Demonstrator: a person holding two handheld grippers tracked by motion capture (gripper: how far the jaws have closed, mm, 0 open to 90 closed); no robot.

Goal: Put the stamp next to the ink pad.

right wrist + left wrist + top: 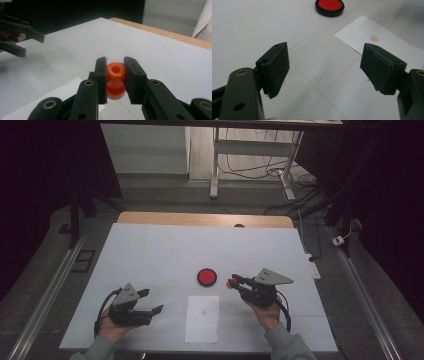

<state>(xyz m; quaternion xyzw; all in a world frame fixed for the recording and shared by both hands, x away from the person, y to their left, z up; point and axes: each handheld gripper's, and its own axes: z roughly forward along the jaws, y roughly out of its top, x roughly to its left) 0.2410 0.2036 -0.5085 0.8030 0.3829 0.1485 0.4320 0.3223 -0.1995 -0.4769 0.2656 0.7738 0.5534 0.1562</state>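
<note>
A small orange stamp with a hole in its top is clamped upright between the pads of my right gripper, which is shut on it. In the high view that right gripper hovers just right of a round red ink pad in a black rim. A white sheet of paper lies in front of the pad and bears one small red stamp mark. My left gripper rests left of the paper, open, nothing between its jaws. The left gripper view looks past its own gripper to the ink pad and the mark.
The table is covered with a white mat; a wooden edge shows at the far side. Beyond it stand desk legs and cables on the floor. A white power strip lies by the mat's right edge.
</note>
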